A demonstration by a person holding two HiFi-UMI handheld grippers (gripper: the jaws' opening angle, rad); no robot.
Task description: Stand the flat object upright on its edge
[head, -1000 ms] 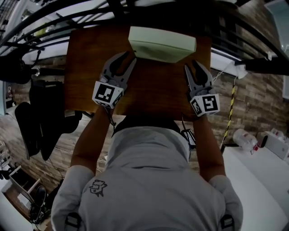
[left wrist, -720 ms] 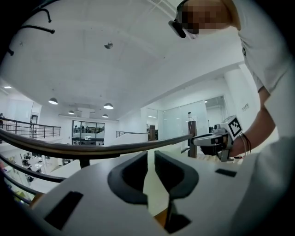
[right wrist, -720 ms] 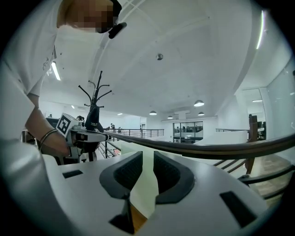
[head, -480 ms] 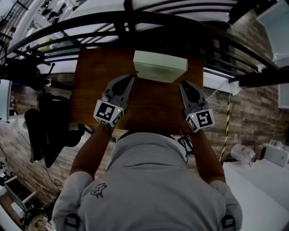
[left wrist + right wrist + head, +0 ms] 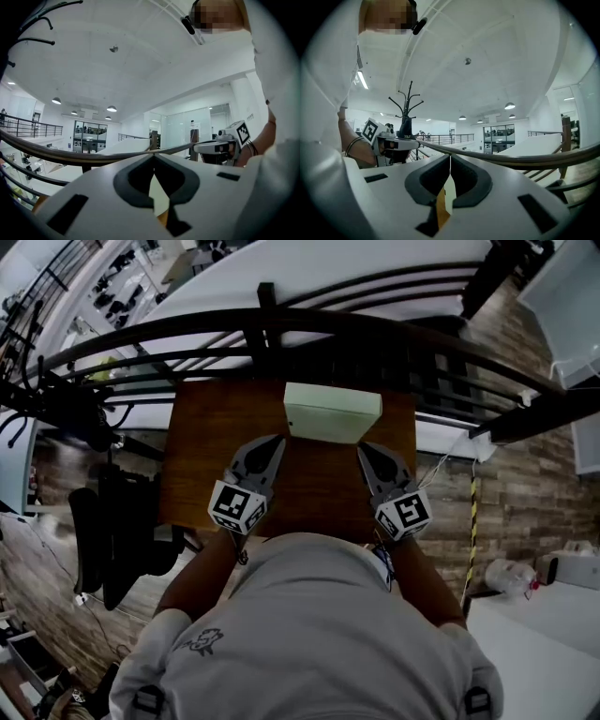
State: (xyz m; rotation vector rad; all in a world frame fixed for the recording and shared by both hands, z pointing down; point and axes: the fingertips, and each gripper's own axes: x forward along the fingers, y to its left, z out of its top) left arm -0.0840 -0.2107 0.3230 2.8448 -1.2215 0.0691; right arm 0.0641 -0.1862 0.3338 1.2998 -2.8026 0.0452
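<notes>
Back come the left gripper [image 5: 277,441] and right gripper [image 5: 364,448], jaws now pressed together on nothing; pale green box [image 5: 332,413] stands alone at the far edge of the wooden table [image 5: 202,465], seemingly upright, job looks done

The table's [image 5: 314,479] near edge is totally buried under the person's shirt [image 5: 309,634]. Toward the table's far edge, the pale box [image 5: 332,413] is too dim at its base to tell how it sits, and each gripper view only catches a thin sliver of it.
</notes>
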